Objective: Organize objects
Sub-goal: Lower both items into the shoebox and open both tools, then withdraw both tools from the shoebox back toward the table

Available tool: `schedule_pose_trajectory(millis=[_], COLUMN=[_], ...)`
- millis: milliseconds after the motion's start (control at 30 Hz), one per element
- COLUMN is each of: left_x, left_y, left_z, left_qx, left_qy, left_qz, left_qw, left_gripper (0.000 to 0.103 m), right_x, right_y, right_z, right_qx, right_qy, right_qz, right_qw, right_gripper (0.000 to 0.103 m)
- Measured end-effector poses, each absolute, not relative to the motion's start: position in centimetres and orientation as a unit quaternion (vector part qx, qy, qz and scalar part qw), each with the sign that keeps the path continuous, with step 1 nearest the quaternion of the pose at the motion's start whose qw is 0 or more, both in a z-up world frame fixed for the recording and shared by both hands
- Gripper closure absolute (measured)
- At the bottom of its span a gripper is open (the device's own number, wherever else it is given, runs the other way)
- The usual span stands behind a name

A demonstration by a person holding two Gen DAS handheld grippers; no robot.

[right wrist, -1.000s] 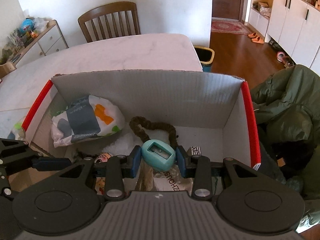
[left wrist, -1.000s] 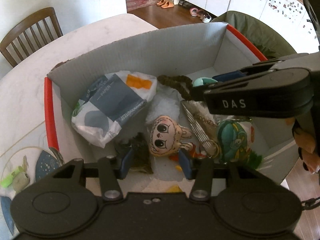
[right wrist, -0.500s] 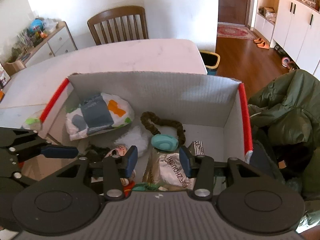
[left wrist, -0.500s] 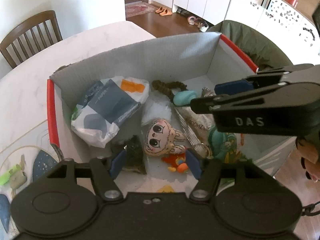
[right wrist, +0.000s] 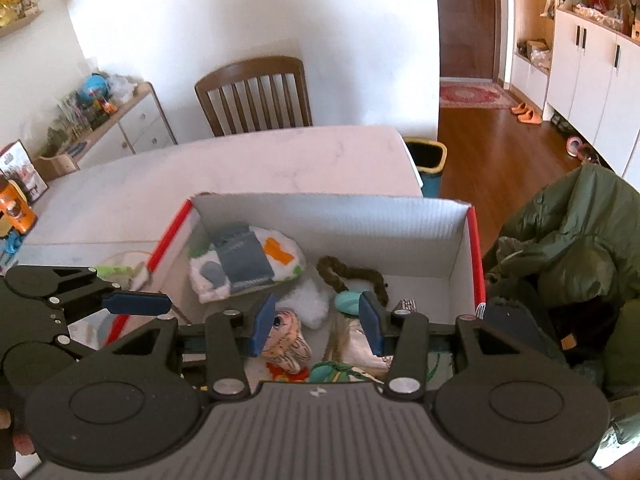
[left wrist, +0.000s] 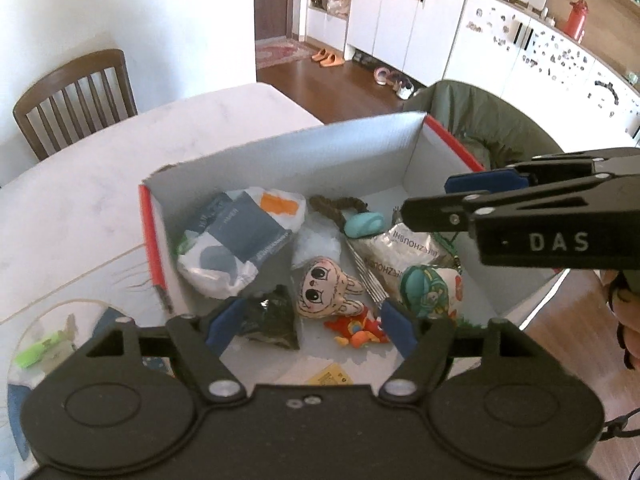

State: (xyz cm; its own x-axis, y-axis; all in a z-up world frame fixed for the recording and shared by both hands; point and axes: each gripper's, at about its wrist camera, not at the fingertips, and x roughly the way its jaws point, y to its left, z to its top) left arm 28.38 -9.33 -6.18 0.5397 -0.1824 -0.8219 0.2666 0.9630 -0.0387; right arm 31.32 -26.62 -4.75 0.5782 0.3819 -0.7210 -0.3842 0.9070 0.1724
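A grey cardboard box (left wrist: 288,160) with red edges stands on the white table. Inside it, a teal pencil sharpener (left wrist: 364,224) lies loose beside a brown braided hair tie (left wrist: 336,204). Around them are a white tissue pack (left wrist: 240,240), a plush doll (left wrist: 324,292), a silver packet (left wrist: 408,248), a turtle-print packet (left wrist: 430,292) and a dark packet (left wrist: 276,316). My left gripper (left wrist: 310,324) is open and empty above the box's near edge. My right gripper (right wrist: 317,318) is open and empty above the box, and the sharpener (right wrist: 347,302) shows beyond its fingers.
A green jacket (right wrist: 568,248) is draped just right of the box. A wooden chair (right wrist: 256,96) stands at the table's far side, with a bin (right wrist: 426,160) on the floor by the corner. A small green toy (left wrist: 40,346) lies on a placemat left of the box.
My right gripper opened and let go of the teal sharpener, which now lies in the box. Both grippers have pulled up and back from the box.
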Motion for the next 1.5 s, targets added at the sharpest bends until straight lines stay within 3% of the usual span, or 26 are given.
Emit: schedule_pose_trajectory(millis=[133, 233, 733, 833, 967, 1500], left_x=[27.3, 26.3, 22.4, 22.0, 21.7, 21.7], left_y=[-8.3, -7.3, -0.5, 1.2, 3.2, 11.5], left_z=[-5.0, -3.9, -0.9, -0.4, 0.1, -0.7], left_qx=[0.039, 0.034, 0.030, 0.030, 0.033, 0.033], left_qy=[0.448, 0.434, 0.393, 0.386, 0.378, 0.372], left_qz=[-0.128, -0.129, -0.116, -0.111, -0.100, -0.092], left_qw=[0.884, 0.891, 0.912, 0.915, 0.920, 0.923], left_gripper=[0.025, 0.024, 0.012, 0.003, 0.001, 0.001], right_x=[29.9, 28.7, 23.4, 22.5, 21.6, 19.8], right_y=[-26.2, -25.9, -21.9, -20.4, -18.5, -9.5], right_z=[-3.5, -2.7, 0.1, 0.3, 0.5, -1.1], right_qx=[-0.003, -0.002, 0.022, 0.024, 0.023, 0.008], right_qy=[0.392, 0.380, 0.349, 0.346, 0.339, 0.350], right_qz=[0.219, 0.221, 0.228, 0.233, 0.238, 0.243], right_qw=[0.894, 0.898, 0.909, 0.909, 0.910, 0.905], right_gripper=[0.057, 0.048, 0.039, 0.032, 0.023, 0.020])
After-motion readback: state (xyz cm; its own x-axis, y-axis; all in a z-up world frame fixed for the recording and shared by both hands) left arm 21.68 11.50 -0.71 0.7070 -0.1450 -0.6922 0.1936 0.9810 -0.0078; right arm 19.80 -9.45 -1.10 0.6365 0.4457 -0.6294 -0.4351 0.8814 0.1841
